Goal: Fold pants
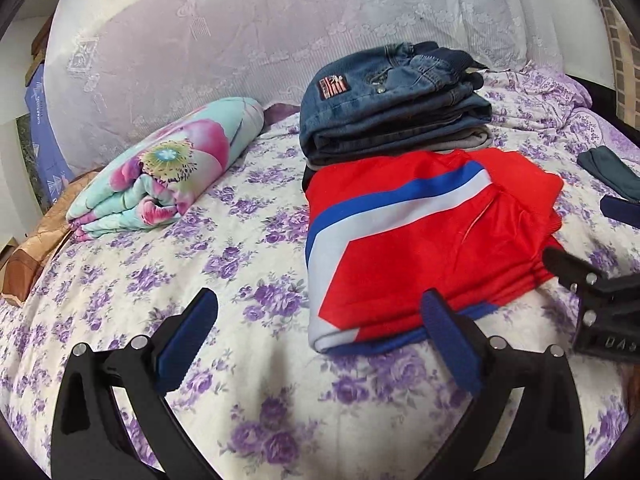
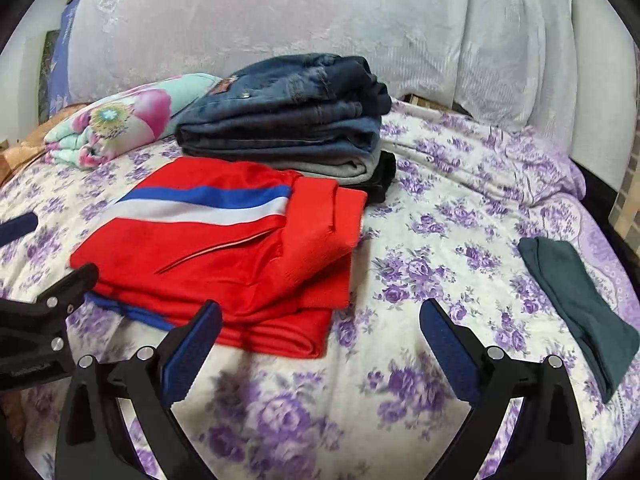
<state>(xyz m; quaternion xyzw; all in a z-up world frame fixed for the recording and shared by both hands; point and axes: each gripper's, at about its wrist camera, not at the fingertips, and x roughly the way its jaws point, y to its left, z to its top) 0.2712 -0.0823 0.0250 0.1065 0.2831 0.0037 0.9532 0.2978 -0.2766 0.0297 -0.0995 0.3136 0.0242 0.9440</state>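
Observation:
Red pants [image 1: 420, 240] with a blue and white stripe lie folded on the bed, and show in the right wrist view [image 2: 240, 248] too. My left gripper [image 1: 320, 308] is open and empty, just in front of the pants' near left corner. My right gripper [image 2: 320, 316] is open and empty, at the pants' near right corner. The right gripper's body shows at the right edge of the left wrist view [image 1: 592, 296]. The left gripper's body shows at the left edge of the right wrist view [image 2: 48, 312].
A stack of folded jeans [image 1: 392, 108] and other pants sits behind the red pants. A rolled floral blanket [image 1: 168, 168] lies at the left. A dark green cloth [image 2: 580, 304] lies at the right. White pillows [image 1: 240, 32] line the back of the floral bedsheet [image 1: 200, 272].

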